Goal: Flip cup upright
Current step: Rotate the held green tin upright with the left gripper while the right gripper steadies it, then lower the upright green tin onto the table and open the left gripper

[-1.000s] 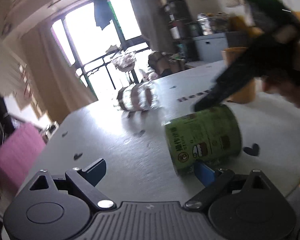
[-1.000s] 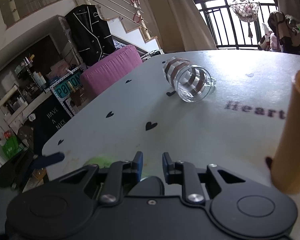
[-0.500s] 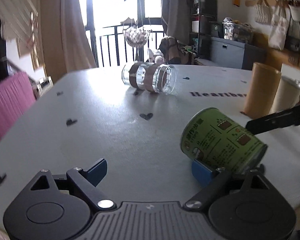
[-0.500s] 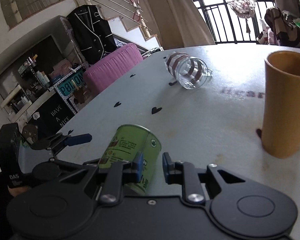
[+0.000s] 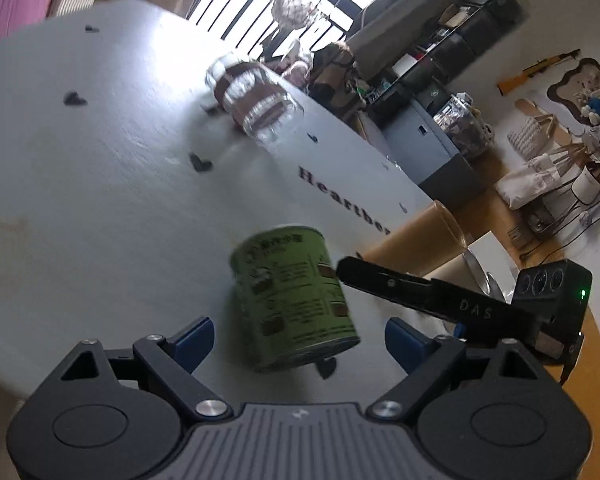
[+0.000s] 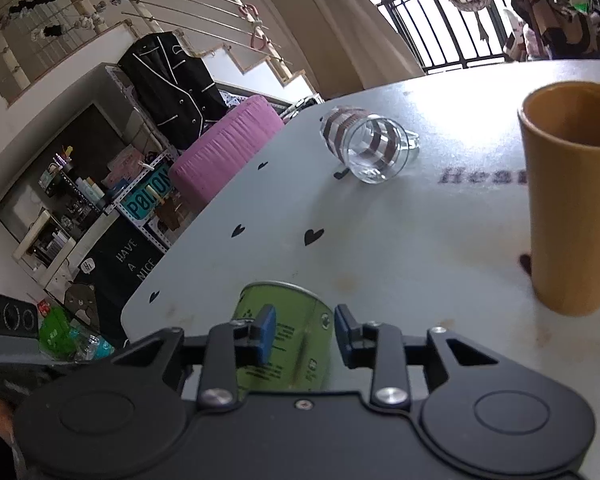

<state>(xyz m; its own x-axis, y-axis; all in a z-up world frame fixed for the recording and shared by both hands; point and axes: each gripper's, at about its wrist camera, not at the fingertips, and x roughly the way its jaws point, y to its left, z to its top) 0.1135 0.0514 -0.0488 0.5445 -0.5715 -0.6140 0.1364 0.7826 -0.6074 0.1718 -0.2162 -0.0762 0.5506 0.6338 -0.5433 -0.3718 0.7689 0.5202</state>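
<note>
Low centre in both views, the green cup (image 5: 294,300) sits tilted on the tabletop (image 5: 100,184), our left tool (image 5: 296,338) gaping wide around it to catch it, our right tool (image 6: 302,334) half-open, holding nothing, steadying its side.

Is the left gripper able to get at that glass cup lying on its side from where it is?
Probably not directly. The green can stands between the open left gripper and the glass cup, which lies farther back on the table; going around the can looks possible.
</note>
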